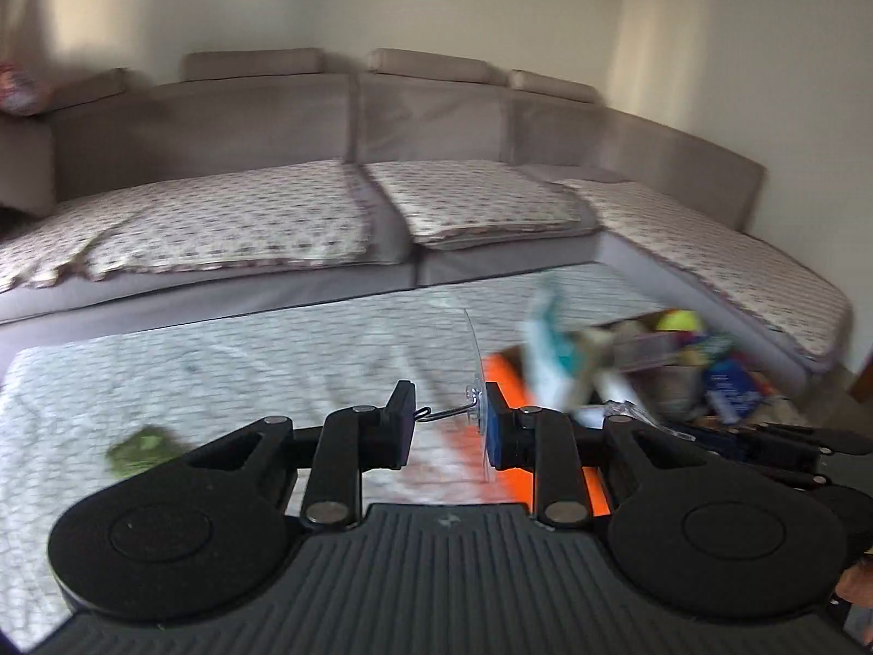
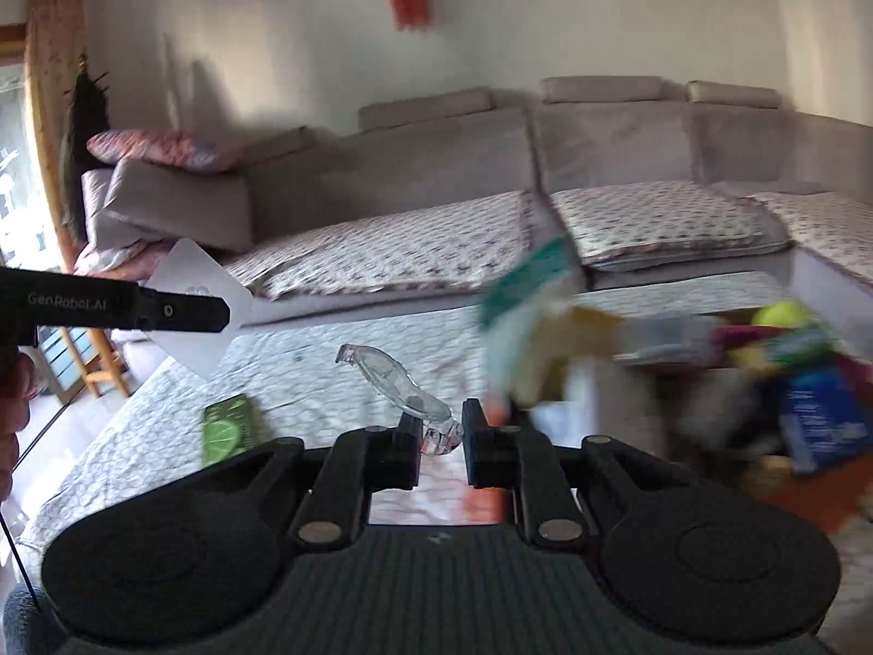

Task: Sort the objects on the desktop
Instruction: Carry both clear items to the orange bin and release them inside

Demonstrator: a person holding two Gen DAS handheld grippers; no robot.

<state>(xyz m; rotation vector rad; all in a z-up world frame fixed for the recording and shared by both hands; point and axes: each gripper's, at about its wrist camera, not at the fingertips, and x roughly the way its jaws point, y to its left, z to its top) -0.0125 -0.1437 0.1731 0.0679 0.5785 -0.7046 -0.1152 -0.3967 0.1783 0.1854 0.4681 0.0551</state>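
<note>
Both wrist cameras sit low behind their fingers, tilted slightly down across the patterned table (image 1: 218, 360) toward the grey sofa (image 2: 436, 164); both share the blurred, seemingly cluttered box (image 1: 709, 365).

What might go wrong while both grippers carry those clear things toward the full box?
1. The left gripper pinches the clear suction hook only by its thin wire and disc; it could twist free.
2. The right gripper holds the clear goggles by one end, so the long free part may swing out.
3. The box looks heaped, so anything added could slide off.
</note>
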